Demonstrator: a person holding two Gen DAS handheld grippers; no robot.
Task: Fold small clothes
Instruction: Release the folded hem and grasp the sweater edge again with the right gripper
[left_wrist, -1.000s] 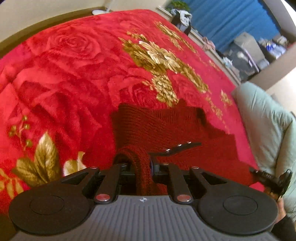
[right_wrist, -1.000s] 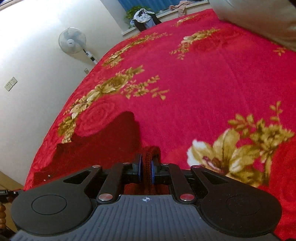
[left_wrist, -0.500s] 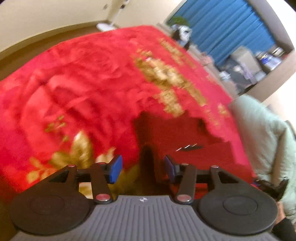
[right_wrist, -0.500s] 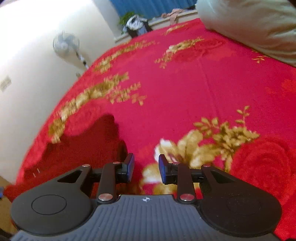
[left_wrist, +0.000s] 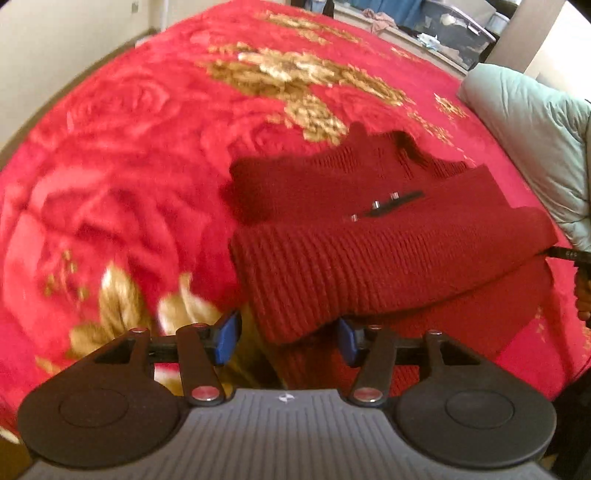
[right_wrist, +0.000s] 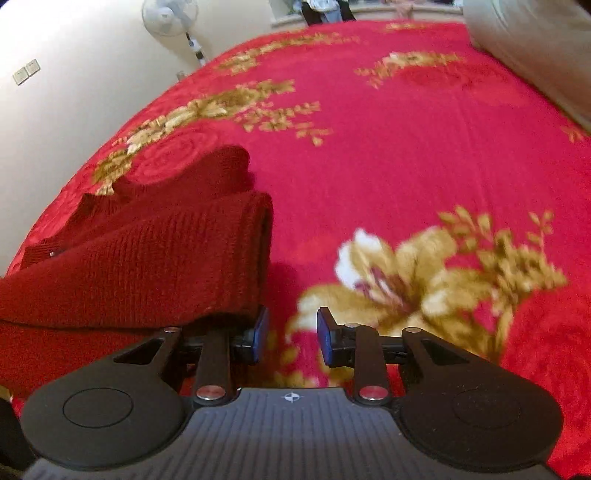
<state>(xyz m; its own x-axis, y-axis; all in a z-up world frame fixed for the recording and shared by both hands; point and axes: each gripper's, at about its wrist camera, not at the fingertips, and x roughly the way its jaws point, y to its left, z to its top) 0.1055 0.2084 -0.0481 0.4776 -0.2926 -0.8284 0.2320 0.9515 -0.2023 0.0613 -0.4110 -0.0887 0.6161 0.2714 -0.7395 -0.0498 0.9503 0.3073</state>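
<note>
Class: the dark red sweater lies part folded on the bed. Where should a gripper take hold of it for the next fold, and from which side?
Grip the sweater by its ribbed folded edge, coming from the near side: that thick rolled edge faces the open left gripper.

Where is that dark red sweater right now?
The sweater lies folded on the red floral blanket, just ahead of the open left tool, left of the right tool.

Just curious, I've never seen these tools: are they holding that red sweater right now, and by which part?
Nothing is held. The left gripper and right gripper both stand open, and the folded red sweater lies on the blanket.
</note>
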